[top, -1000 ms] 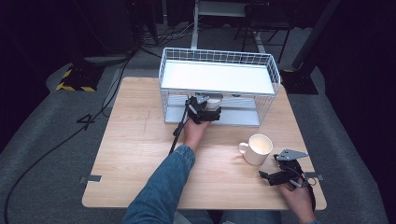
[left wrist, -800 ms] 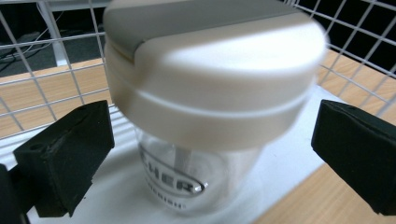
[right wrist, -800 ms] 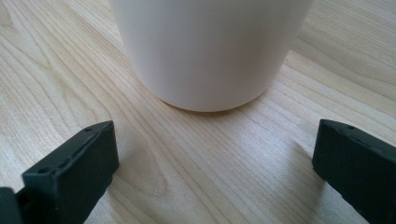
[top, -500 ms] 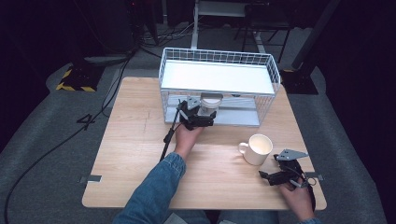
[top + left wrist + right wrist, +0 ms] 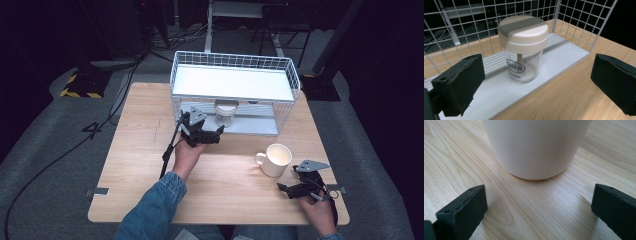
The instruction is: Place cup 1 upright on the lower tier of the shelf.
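The clear jar with its broad cream lid stands upright on the white lower shelf of the wire rack, close to that shelf's front edge and under the rack's upper tray. Its long axis runs straight up, so the glass body below the lid is the part open to a sideways grip. Directly in front of it, outside the rack's open face, hovers the left claw, its two black jaws spread wide with nothing between them; in the left gripper view the jar sits ahead and between the two, slightly left of centre. My guess is a short push straight forward would bring the jaws to either side of the glass.

The left claw is plainly the nearer one. The right claw rests well apart near the surface's right front corner, jaws likewise apart and empty, pointed at the white mug just beyond it.
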The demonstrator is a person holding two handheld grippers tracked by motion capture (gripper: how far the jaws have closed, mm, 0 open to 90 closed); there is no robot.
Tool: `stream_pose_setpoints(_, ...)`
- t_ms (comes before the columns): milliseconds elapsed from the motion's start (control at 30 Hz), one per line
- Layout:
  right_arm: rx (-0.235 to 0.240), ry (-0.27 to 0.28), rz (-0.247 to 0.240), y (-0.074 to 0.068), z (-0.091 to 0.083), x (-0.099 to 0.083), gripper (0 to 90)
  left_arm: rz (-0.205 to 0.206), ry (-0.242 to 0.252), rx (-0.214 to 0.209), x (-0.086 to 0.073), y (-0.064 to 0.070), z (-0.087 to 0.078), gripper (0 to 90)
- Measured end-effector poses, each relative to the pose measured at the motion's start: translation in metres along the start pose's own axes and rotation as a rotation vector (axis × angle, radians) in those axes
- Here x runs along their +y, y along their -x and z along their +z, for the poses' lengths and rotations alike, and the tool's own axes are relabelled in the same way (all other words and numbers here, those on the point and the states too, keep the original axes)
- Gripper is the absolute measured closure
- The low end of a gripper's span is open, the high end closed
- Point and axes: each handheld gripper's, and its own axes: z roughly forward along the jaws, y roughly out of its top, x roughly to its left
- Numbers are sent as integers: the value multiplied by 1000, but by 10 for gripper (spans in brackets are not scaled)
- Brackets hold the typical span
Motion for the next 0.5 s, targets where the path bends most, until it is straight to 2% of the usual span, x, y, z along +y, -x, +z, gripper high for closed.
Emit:
stream_pose_setpoints(67, 0, 0, 0, 0, 0, 0, 3, -4, 3, 2, 0, 0, -5, 0)
stream_pose_setpoints(100, 0, 0, 0, 0, 0, 0, 3, 4, 6, 5, 0, 0, -15, 0)
stream_pose_setpoints(133, 0, 0, 0, 0, 0, 0, 3, 4, 6, 5, 0, 0, -15, 0)
stream_pose_setpoints(233, 0, -1, 0, 0, 0, 0, 3, -4, -27, 27, -1, -2, -32, 0)
stream_pose_setpoints(333, 0, 0, 0, 0, 0, 0, 3, -13, -29, 33, -3, -3, -41, 0)
stream_pose_setpoints(367, 1, -1, 0, 0, 0, 0, 3, -1, -27, 35, -4, -4, -51, 0)
stream_pose_setpoints(400, 1, -1, 0, 0, 0, 0, 3, -1, -27, 35, -4, -4, -51, 0)
stream_pose_setpoints(500, 0, 0, 0, 0, 0, 0, 3, 20, -22, 43, -7, -4, -65, 0)
